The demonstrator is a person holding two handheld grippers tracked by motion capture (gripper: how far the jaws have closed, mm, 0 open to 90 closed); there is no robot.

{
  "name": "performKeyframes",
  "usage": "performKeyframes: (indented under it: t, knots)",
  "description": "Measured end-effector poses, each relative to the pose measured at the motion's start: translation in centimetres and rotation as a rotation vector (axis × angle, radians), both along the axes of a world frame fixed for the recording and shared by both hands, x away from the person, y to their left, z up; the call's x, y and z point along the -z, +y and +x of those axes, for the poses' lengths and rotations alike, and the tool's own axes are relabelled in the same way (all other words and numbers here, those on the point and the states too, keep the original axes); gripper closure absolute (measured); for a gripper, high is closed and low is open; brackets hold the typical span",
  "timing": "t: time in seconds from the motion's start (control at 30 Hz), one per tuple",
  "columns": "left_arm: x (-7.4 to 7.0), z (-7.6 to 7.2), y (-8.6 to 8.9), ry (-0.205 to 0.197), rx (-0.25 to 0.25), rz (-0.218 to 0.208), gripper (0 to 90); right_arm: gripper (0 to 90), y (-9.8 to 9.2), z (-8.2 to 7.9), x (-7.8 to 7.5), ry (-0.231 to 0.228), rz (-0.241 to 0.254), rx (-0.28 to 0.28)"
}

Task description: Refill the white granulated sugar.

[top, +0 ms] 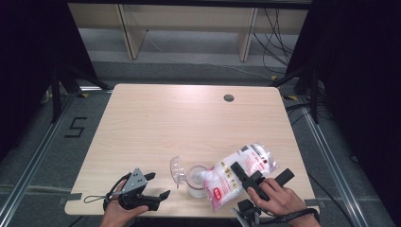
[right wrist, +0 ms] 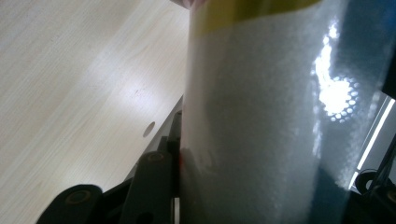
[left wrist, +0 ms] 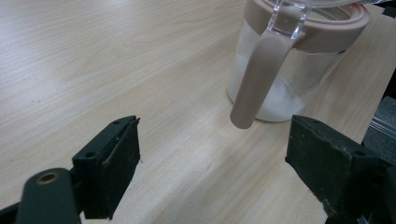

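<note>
At the near edge of the pale wooden worktop (top: 156, 118) a person's right hand holds the right tongs (top: 246, 176) clamped on a clear plastic bag of white grains with red and yellow print (top: 239, 172). The bag is tilted, its lower corner resting at the mouth of a small clear jar with a dusty-pink rim (top: 197, 181). White grains already lie in the bottom of the jar. The jar's clear hinged lid (top: 178, 170) stands swung open on its left side. In the right gripper view the bag (right wrist: 261, 121) presses against one black jaw. Left of the jar, well apart from it, the left tongs (top: 158, 185) rest near the worktop's edge, jaws apart and holding nothing; the left gripper view looks at the jar (left wrist: 289, 60) and its pink latch (left wrist: 261, 79).
</note>
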State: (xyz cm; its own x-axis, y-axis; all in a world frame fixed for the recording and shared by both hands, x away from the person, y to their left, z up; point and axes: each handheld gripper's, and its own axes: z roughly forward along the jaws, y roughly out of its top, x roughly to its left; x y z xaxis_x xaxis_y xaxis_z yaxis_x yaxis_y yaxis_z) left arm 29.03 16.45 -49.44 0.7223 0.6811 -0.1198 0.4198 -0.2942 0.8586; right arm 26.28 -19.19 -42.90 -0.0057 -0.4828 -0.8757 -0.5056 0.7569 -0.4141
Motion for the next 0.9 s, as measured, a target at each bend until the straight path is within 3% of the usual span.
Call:
performKeyframes:
  t: [0.03, 0.27, 0.53, 0.57, 0.9]
  knots:
    - [0.00, 0.00, 0.00, 0.000, 0.000, 0.000, 16.9, 67.4, 0.01, 0.00, -0.15, -0.012, -0.018, -0.003]
    - [-0.05, 0.09, 0.09, -0.015, 0.018, 0.022, 16.9, 67.5, -0.14, 0.03, -0.10, -0.003, 0.001, 0.002]
    - [-0.03, 0.10, 0.10, -0.017, 0.019, 0.019, 16.9, 67.7, -0.18, 0.03, -0.26, -0.014, -0.023, 0.002]
    - [-0.04, 0.10, 0.10, -0.016, 0.020, 0.020, 16.9, 67.7, -0.23, 0.05, -0.11, -0.002, -0.005, 0.001]
    - [-0.04, 0.11, 0.11, -0.017, 0.018, 0.019, 16.9, 67.9, -0.18, -0.04, -0.35, -0.008, -0.015, 0.001]
